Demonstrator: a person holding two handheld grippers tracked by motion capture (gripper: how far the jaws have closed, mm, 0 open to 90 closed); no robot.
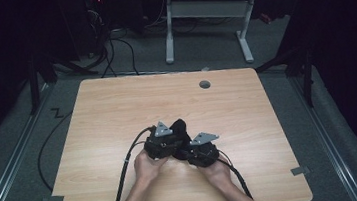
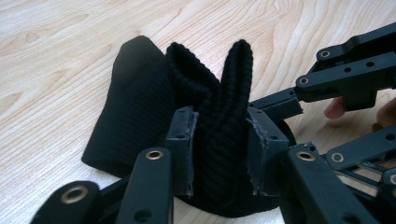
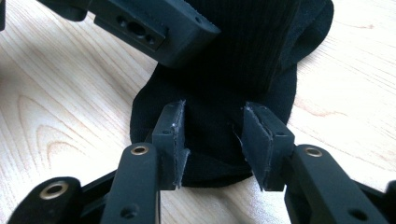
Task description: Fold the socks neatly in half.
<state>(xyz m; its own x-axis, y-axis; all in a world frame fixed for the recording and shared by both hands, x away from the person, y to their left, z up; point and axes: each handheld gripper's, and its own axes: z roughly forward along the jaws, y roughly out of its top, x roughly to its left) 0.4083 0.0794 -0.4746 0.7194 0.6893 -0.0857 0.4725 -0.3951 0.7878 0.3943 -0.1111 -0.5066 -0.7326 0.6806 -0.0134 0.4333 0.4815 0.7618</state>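
Near the middle of the desk lies a black sock. Its ribbed cuff bunches upright between the left hand-held gripper pads, pinched, likely for folding. Beside it, the right hand-held gripper straddles the toe end, jaws apart, unclamped.

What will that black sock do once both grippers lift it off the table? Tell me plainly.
Probably floppy: the black sock already folds and bunches into ribbed ridges between the left gripper pads. It should grip well rather than slip, since the knit looks coarse. It likely sags wherever unsupported; the right gripper straddles a flat, limp end lying on the wooden table.
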